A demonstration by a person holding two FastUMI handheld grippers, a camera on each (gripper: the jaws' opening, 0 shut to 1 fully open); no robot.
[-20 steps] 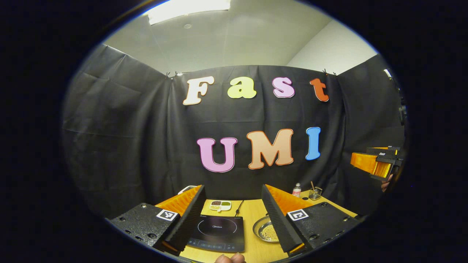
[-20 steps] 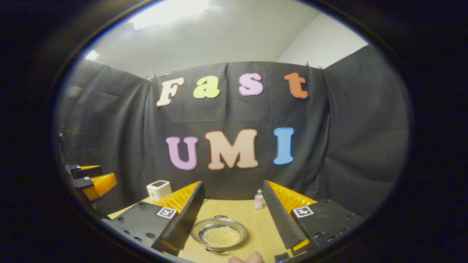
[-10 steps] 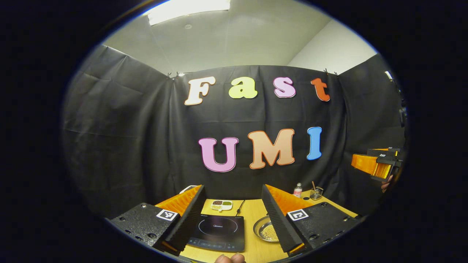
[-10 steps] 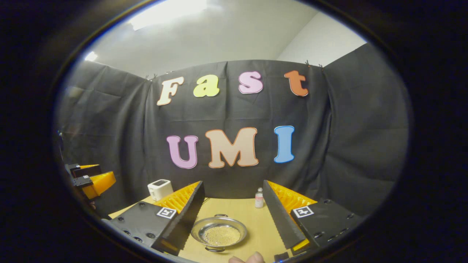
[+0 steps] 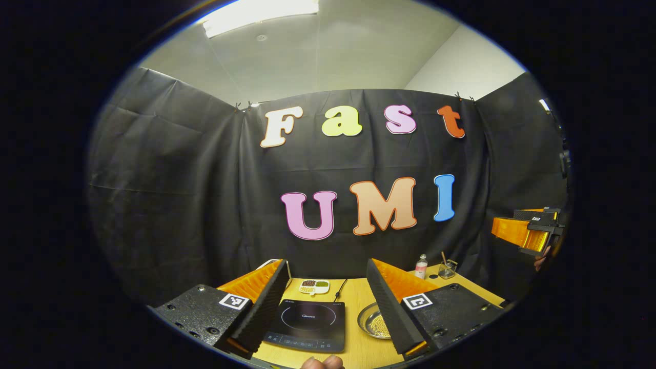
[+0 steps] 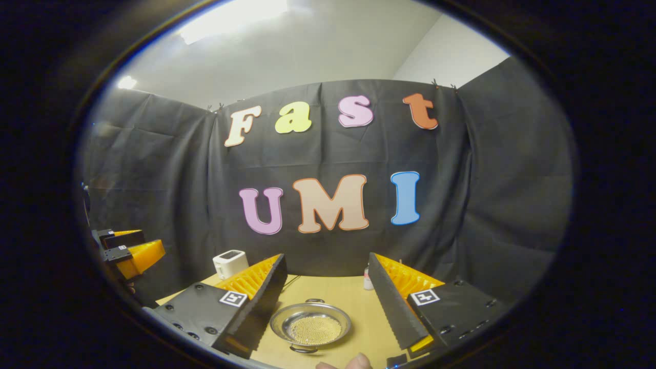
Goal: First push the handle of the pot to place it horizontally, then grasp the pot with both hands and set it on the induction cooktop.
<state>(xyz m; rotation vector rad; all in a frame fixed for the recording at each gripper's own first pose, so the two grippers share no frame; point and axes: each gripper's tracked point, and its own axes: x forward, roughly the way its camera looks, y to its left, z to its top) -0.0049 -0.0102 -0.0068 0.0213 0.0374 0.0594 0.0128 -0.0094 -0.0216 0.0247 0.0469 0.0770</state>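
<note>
We see a wooden table under the black cloth wall, bearing the induction cooktop and the pot of small beads. Both the left gripper and right gripper stand wide apart, empty, above it; one finger hides part of the pot in the left gripper view.

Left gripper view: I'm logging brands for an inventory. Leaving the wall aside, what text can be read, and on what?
Nothing is legible.
Cooktop: a small mark inside its ring and print along its front edge, too small and blurred to read.
Bottle: label too small to read.
Left gripper: square markers with coded patterns, no words.
</note>
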